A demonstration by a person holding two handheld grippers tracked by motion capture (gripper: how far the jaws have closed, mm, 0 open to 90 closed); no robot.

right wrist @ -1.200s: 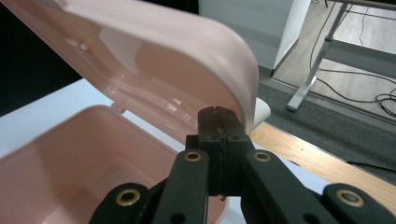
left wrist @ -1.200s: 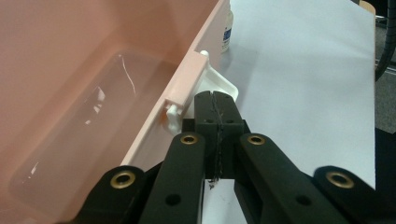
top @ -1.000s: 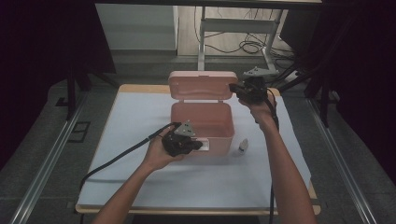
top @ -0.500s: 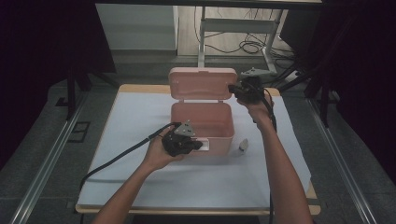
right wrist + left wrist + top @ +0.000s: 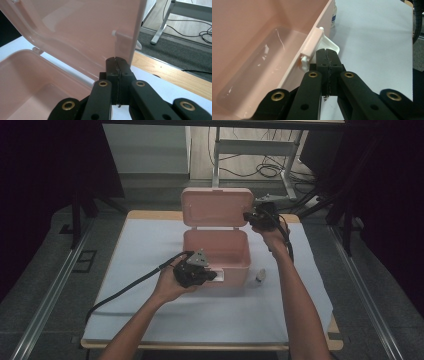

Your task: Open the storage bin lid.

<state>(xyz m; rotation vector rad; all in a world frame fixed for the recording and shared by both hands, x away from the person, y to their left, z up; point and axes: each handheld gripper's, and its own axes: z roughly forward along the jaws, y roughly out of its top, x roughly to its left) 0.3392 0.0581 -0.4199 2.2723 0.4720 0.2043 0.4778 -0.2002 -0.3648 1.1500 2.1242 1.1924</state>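
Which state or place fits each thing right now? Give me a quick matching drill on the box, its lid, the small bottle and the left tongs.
1 pink box
2 lid
3 small bottle
4 left tongs

A shut, at the box's front latch
B stands open, upright
C empty inside
D on the cloth, right of the box

Pairs: 1-C, 2-B, 3-D, 4-A

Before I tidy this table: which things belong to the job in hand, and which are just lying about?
In use:
- pink box
- its raised lid
- left tool, shut, at the front latch
- right tool, shut, at the lid's edge

Lying about:
- small bottle beside the box
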